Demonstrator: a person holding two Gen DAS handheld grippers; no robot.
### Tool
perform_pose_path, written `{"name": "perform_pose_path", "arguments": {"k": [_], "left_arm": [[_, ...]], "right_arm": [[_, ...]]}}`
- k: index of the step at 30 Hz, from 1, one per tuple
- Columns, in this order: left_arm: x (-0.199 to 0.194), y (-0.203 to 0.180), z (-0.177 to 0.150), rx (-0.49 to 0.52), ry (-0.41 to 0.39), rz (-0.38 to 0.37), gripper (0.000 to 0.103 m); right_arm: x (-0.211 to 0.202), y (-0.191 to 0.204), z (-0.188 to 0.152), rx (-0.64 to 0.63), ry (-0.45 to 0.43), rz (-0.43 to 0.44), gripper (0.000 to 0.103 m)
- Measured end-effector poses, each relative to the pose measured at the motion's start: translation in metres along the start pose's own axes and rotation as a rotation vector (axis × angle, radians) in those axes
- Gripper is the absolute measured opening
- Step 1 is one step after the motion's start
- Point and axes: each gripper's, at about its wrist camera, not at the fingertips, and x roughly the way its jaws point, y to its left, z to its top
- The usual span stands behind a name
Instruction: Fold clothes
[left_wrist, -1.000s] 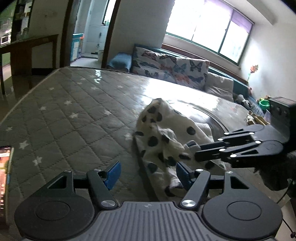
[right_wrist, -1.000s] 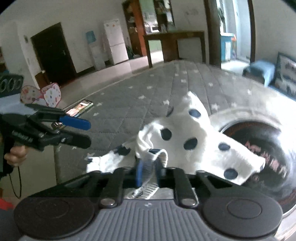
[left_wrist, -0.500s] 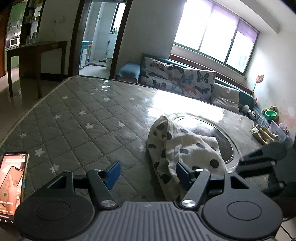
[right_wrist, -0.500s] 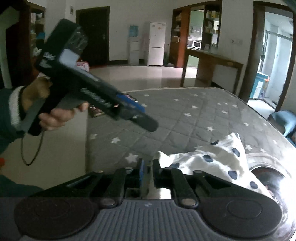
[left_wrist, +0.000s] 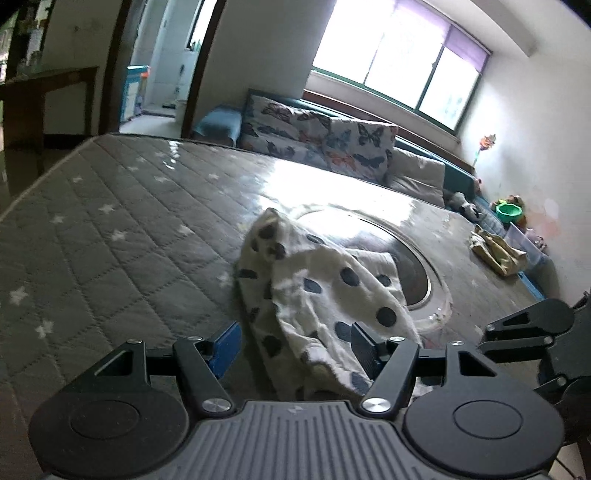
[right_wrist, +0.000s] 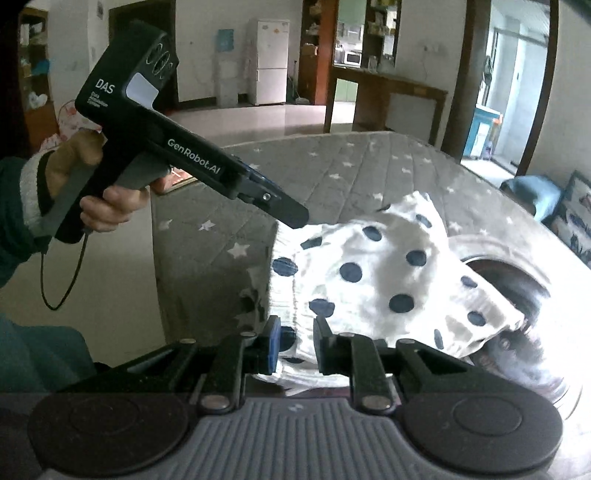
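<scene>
A white garment with dark polka dots lies crumpled on the grey star-quilted mattress, partly over a round printed emblem. My left gripper is open above the garment's near end, and the cloth reaches toward its right finger without being pinched. In the right wrist view the garment spreads ahead of my right gripper. Its jaws are opening, with the hem showing in the gap and loose of the pads. The left gripper, held by a hand, hovers over the cloth's left edge. The right gripper sits at the garment's right.
A sofa with butterfly cushions runs along the mattress's far side under a bright window. A yellow cloth and a green bowl sit at the far right. A wooden table and a doorway stand beyond the mattress edge.
The right gripper, shut on the garment's hem a second ago, has parted its jaws and drawn back to the right. The garment has dropped flatter onto the mattress. The left gripper stays open.
</scene>
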Motion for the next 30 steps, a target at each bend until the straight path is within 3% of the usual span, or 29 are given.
{"name": "perform_pose_path", "arguments": {"k": [2,4,8,10,13,15,17,23,30], "left_arm": [[-0.001,-0.001,-0.002,0.002,0.003,-0.002,0.065],[-0.001,-0.001,-0.002,0.002,0.005,-0.008,0.064],[0.001,-0.002,-0.004,0.005,0.017,-0.01,0.064],[0.001,-0.002,-0.005,0.007,0.023,-0.017,0.058],[0.003,-0.001,-0.006,0.004,0.033,-0.038,0.035],[0.004,-0.001,-0.005,0.001,0.035,-0.046,0.02],[0.004,-0.001,-0.004,0.0,0.033,-0.052,0.015],[-0.011,-0.007,-0.002,0.028,0.0,-0.08,0.014],[-0.01,-0.012,-0.013,0.077,0.045,-0.076,0.015]], "right_arm": [[0.0,0.001,0.0,0.014,-0.012,0.013,0.021],[-0.005,0.004,0.001,0.021,-0.03,0.03,0.038],[-0.003,0.013,-0.002,-0.014,-0.03,0.001,0.037],[0.003,0.013,-0.004,-0.012,-0.013,-0.014,0.035],[0.007,0.009,-0.006,0.016,-0.003,-0.021,0.02],[0.004,0.006,-0.005,0.032,-0.012,-0.022,0.017],[-0.001,0.004,-0.003,0.039,-0.025,-0.026,0.017],[-0.017,0.007,0.001,0.002,-0.045,-0.052,0.017],[-0.012,0.01,-0.013,-0.035,0.002,-0.03,0.019]]}}
